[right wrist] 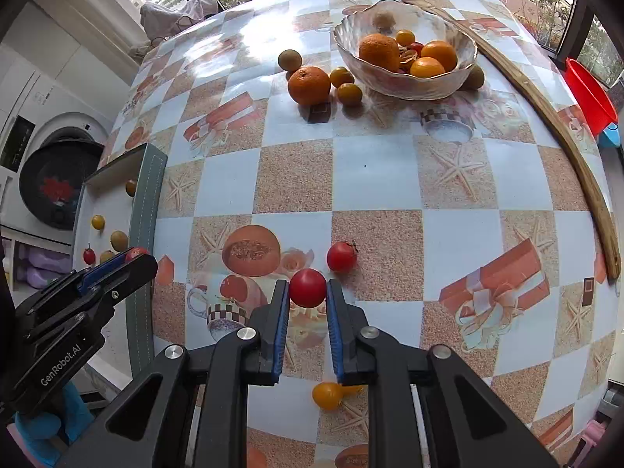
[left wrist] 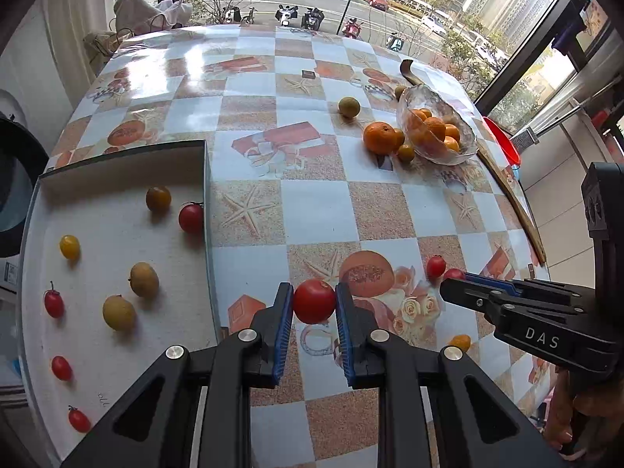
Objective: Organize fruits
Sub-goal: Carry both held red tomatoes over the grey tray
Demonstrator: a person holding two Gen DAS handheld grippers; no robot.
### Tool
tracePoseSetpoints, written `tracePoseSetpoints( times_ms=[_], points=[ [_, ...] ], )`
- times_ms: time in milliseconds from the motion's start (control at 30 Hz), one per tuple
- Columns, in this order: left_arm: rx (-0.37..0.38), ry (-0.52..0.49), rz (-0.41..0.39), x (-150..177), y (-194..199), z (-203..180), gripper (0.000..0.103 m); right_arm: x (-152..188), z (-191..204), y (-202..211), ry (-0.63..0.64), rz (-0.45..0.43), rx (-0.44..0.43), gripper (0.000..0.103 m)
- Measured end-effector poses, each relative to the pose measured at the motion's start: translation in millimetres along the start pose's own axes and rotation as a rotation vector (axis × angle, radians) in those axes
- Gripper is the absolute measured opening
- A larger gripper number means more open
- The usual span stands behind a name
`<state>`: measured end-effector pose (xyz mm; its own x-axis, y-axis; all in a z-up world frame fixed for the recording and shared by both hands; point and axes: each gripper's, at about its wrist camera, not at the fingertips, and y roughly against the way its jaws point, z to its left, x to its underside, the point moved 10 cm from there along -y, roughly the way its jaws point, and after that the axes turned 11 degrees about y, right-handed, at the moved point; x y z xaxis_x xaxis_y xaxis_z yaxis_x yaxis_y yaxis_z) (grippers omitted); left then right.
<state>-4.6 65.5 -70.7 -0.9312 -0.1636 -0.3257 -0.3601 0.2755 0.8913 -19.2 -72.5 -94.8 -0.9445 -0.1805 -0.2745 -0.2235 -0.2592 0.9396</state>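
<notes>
Left gripper (left wrist: 314, 304): its blue-padded fingers (left wrist: 284, 327) are clamped on a red tomato (left wrist: 314, 300), held above the table (left wrist: 312, 202) just right of the tray.
Right gripper (right wrist: 307, 292): fingers (right wrist: 281, 327) pinched tight on a second red tomato (right wrist: 307, 288), over the melon print on the cloth, well right of the tray.
Tray (left wrist: 204, 179): a shallow white tray with a dark rim, at the table's left edge; all places here are given from it.
In the tray: 9 small fruits lie spread apart, 4 red cherry tomatoes (left wrist: 53, 304), 1 yellow one (left wrist: 70, 247), 1 round red tomato (left wrist: 191, 217) against the right wall, and 3 brownish fruits (left wrist: 144, 279).
Loose tomato (right wrist: 341, 256): red, on the table right of the tray, just beyond the right gripper's tips.
Yellow tomato (right wrist: 327, 395): on the table right of the tray, partly hidden under the right gripper.
Glass bowl (right wrist: 464, 70): far right of the tray, holding oranges (right wrist: 438, 54) and smaller fruit.
Big orange (right wrist: 309, 85): on the cloth just on the tray side of the bowl, with 2 small yellow-brown fruits (right wrist: 349, 94) beside it.
Wooden stick (right wrist: 577, 163): long and curved, past the bowl from the tray.
</notes>
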Motion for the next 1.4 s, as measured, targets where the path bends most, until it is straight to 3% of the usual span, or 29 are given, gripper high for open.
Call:
tracePoseSetpoints(
  times_ms=[433,833,1133,1400],
  points=[
    [-0.083,0.157,-0.056,15,35,82,0.023,-20,95,-19,0.187,0.031,-0.076,0.021],
    [-0.171,0.284,-0.053,33,37,149,0.023,-43,172,-41,0.315,0.05,-0.161,0.021],
    [-0.234,0.327,-0.085,10,27,179,0.023,-77,205,-67,0.344,0.052,-0.18,0.021],
    [-0.275,0.322,-0.065,2,13,191,0.023,-95,214,-94,0.331,0.08,-0.17,0.021]
  ],
)
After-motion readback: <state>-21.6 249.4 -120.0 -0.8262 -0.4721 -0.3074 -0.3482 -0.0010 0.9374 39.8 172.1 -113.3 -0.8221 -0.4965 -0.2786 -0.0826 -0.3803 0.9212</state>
